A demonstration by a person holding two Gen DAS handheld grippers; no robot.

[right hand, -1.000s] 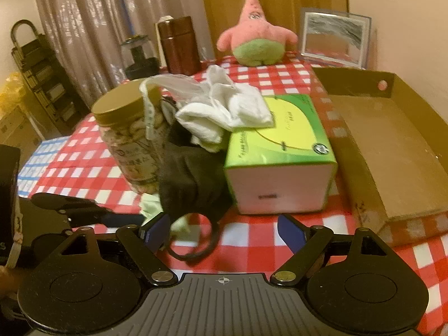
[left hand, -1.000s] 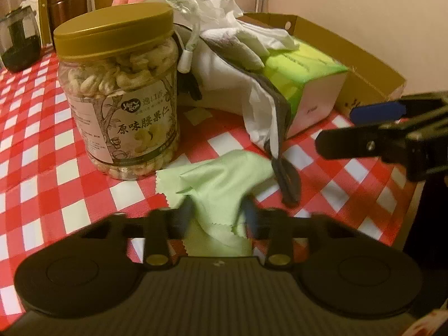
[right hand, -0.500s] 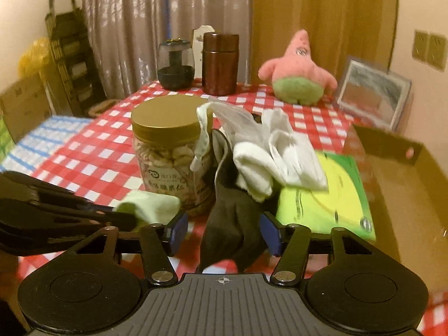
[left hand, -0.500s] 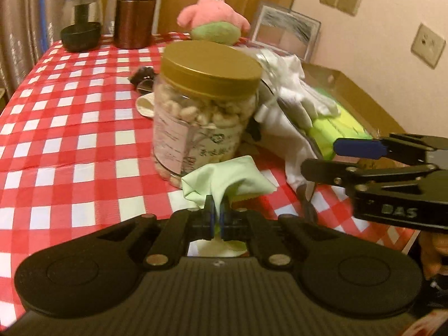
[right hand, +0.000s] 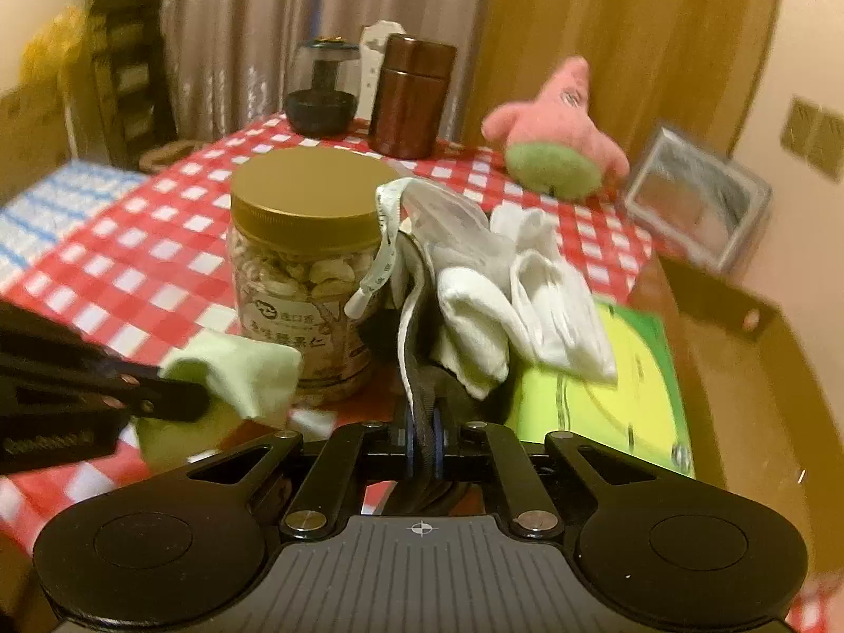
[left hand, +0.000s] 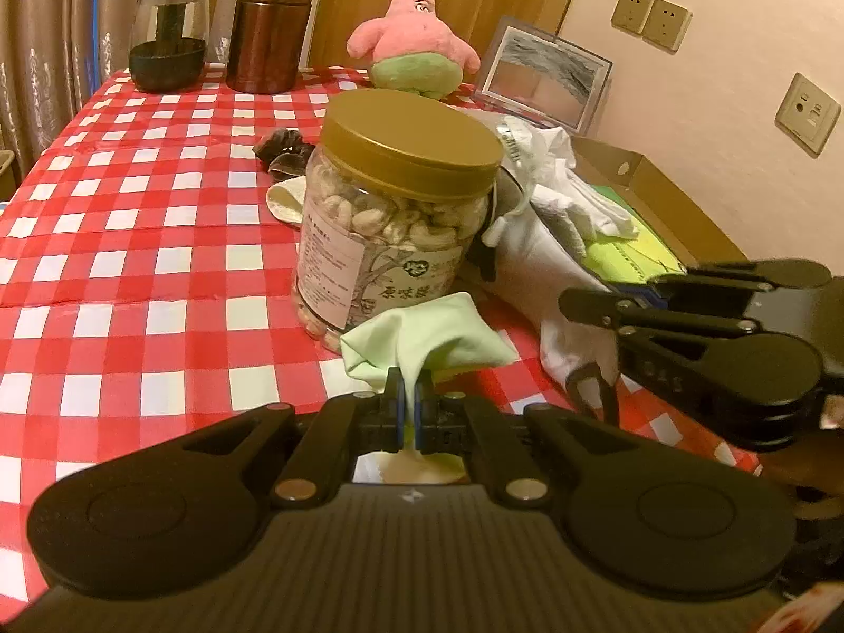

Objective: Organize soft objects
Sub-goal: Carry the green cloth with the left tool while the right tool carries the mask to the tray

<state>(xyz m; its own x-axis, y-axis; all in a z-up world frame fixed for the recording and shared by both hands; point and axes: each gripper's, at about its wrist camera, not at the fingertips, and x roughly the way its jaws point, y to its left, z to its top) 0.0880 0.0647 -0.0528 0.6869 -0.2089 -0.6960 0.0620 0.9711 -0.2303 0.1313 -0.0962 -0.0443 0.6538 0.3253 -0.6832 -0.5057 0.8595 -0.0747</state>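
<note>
My left gripper (left hand: 409, 406) is shut on a pale green cloth (left hand: 427, 335) and holds it up just in front of the cashew jar (left hand: 395, 227). The cloth also shows in the right wrist view (right hand: 237, 372), pinched by the left gripper's fingers (right hand: 158, 395). My right gripper (right hand: 423, 443) is shut on a dark fabric piece (right hand: 422, 401) with a white edge, part of a pile with white socks (right hand: 533, 295) lying on a green tissue box (right hand: 617, 401). The right gripper appears side-on in the left wrist view (left hand: 569, 303).
A red-checked tablecloth (left hand: 132, 242) covers the table. A pink star plush (left hand: 414, 37), brown canister (left hand: 269, 29), dark glass jar (left hand: 166, 37) and picture frame (left hand: 546, 74) stand at the back. An open cardboard box (right hand: 749, 369) lies right. Dark small items (left hand: 279, 150) lie behind the jar.
My left gripper closed on the green cloth and lifted it off the table. My right gripper closed on the dark fabric and both views rose.
</note>
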